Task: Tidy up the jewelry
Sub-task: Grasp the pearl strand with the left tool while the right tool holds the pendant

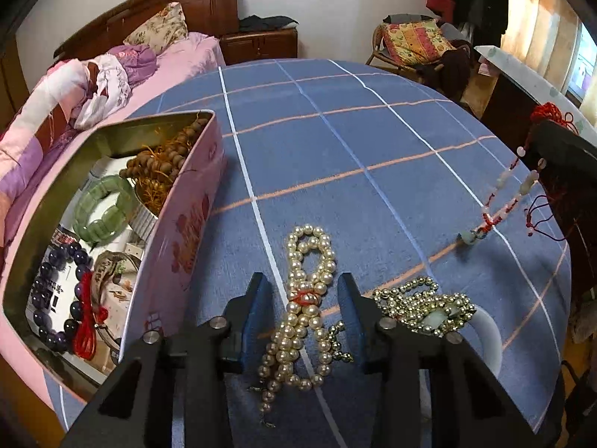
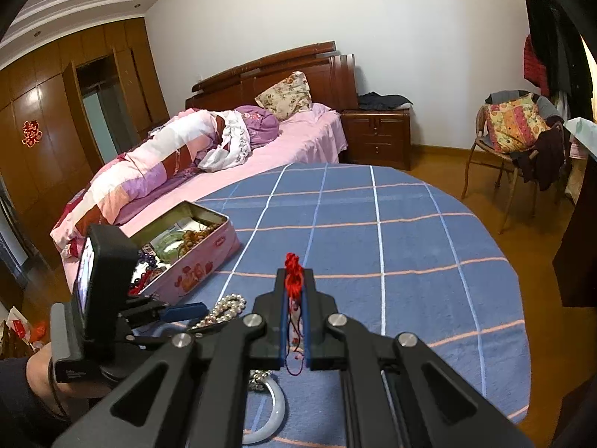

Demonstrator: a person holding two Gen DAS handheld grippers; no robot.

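Note:
My left gripper (image 1: pixel 302 298) is open, its fingers on either side of a pearl necklace (image 1: pixel 302 310) lying on the blue plaid cloth (image 1: pixel 335 149). A gold bead necklace (image 1: pixel 421 306) and a white bangle (image 1: pixel 488 336) lie just right of it. The pink tin box (image 1: pixel 183 231) at the left holds a green bracelet (image 1: pixel 104 205), a purple bead bracelet (image 1: pixel 59 298) and brown beads (image 1: pixel 168 153). My right gripper (image 2: pixel 294 276) is shut on a red-cord necklace (image 2: pixel 293 270), held above the cloth; its pale beads and pendant (image 1: pixel 470 237) hang down to the cloth in the left wrist view.
The table stands beside a pink bed (image 2: pixel 186 164). A nightstand (image 2: pixel 377 138) is behind it and a chair with a cushion (image 2: pixel 515 123) at the right. The left gripper's body (image 2: pixel 104 298) shows in the right wrist view, next to the tin (image 2: pixel 201 265).

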